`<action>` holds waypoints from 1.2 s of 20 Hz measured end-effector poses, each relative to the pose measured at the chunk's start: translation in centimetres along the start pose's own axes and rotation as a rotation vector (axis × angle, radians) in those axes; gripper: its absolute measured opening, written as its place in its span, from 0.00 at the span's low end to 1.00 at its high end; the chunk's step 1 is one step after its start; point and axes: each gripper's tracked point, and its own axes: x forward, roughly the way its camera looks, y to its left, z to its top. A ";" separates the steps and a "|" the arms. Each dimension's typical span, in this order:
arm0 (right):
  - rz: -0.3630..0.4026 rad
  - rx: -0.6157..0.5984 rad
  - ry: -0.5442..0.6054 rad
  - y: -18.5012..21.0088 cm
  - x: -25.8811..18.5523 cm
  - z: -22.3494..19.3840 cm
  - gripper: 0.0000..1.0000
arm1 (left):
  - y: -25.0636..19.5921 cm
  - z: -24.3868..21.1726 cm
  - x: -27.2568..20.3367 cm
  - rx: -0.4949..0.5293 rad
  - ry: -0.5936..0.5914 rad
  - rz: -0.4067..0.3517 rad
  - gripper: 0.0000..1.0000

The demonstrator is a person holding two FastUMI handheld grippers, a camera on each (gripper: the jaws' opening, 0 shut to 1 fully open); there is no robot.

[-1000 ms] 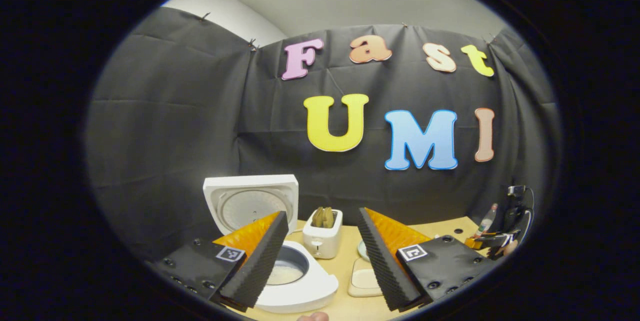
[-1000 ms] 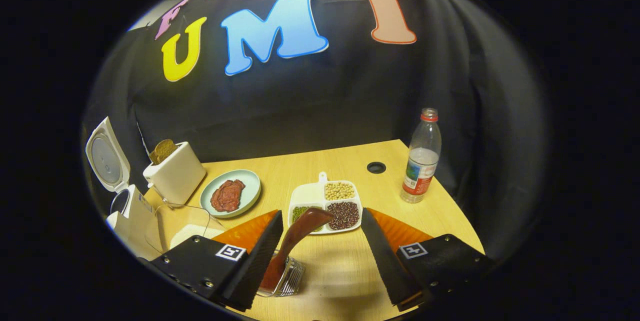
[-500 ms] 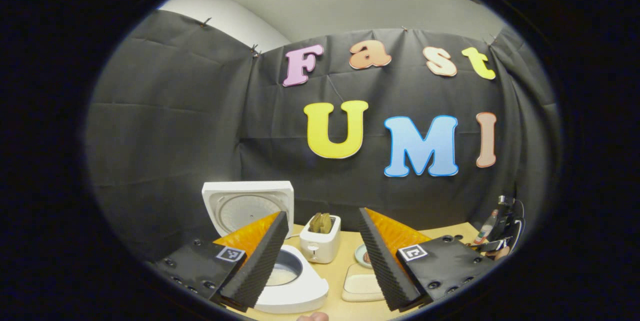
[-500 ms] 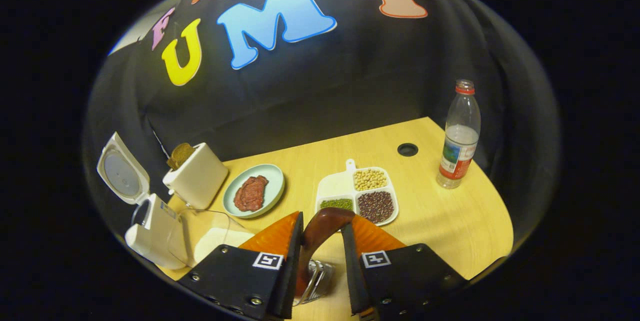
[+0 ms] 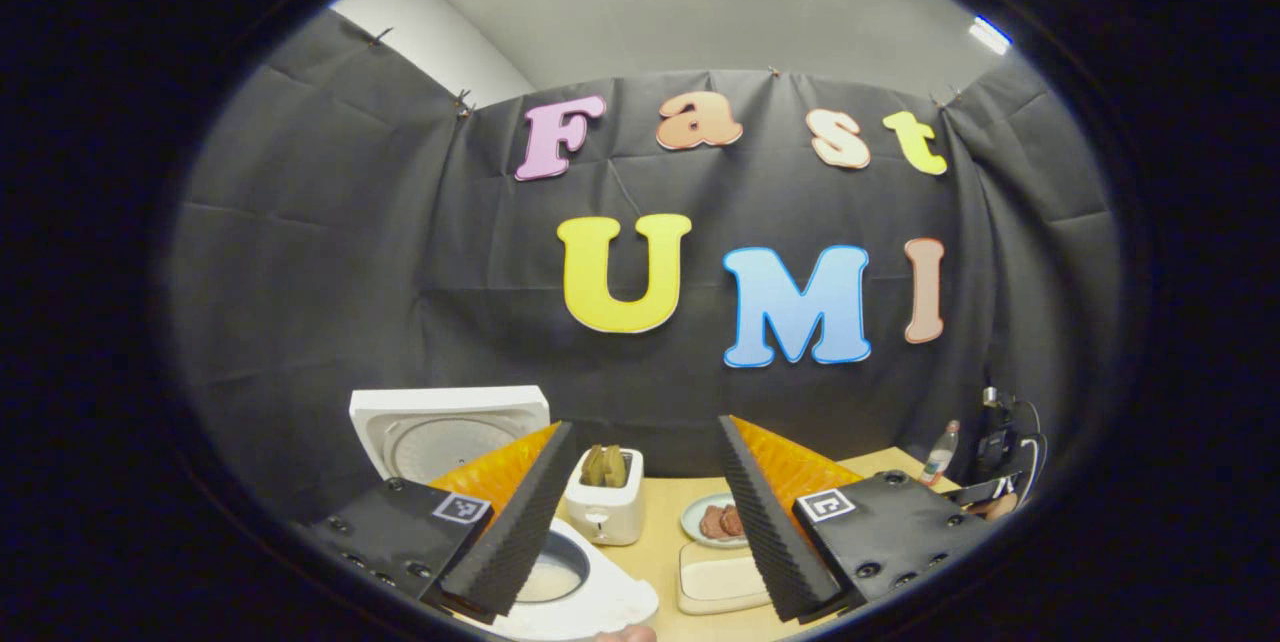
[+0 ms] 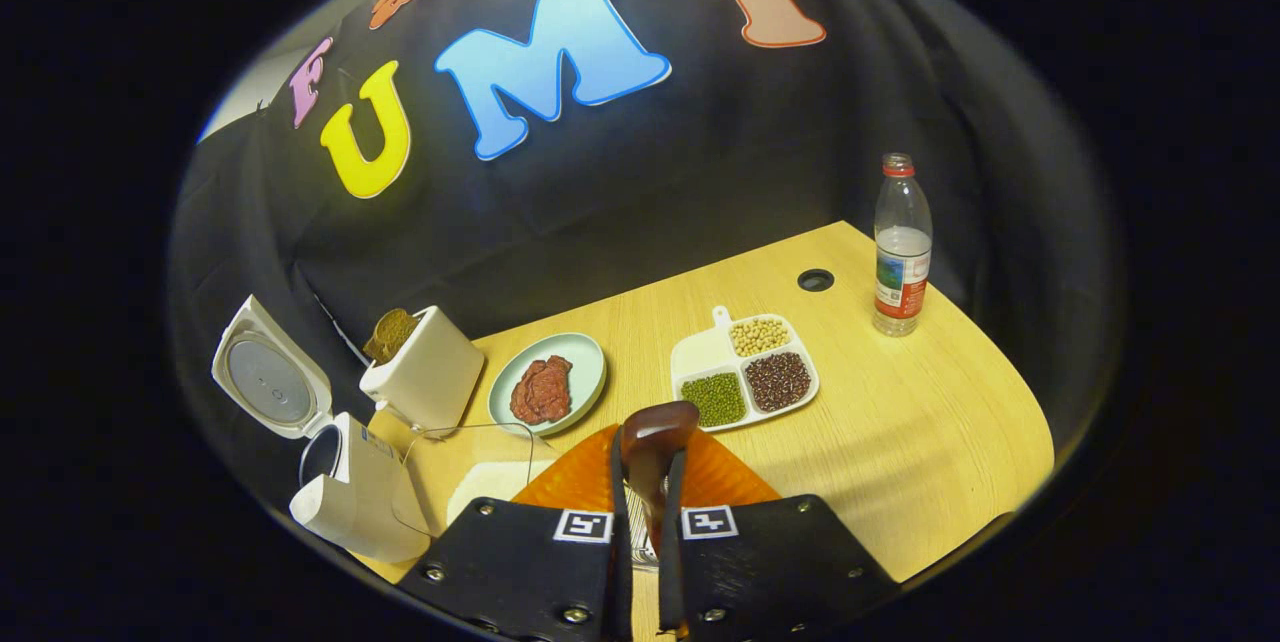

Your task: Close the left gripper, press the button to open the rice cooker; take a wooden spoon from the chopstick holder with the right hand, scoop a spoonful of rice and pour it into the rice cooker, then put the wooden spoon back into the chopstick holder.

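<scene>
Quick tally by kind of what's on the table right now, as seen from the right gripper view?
Appliances: 2, rice cooker, toaster
Dishes: 3, plate, divided tray, clear container
Bottles: 1, bottle
Utensils: 1, spoon
Total: 7

The rice cooker (image 6: 345,497) sat at the worktop's (image 6: 900,442) left edge, the toaster (image 6: 425,382) behind it. The bottle (image 6: 902,247) stood near the far right corner.

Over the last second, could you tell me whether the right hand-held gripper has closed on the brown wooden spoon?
Yes: the right hand-held gripper went from wide open to clamped on the brown wooden spoon.
</scene>
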 end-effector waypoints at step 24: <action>0.166 -0.141 0.002 15.6 2.8 -0.6 0.11 | 3.8 1.7 -2.5 0.010 -0.020 0.011 0.95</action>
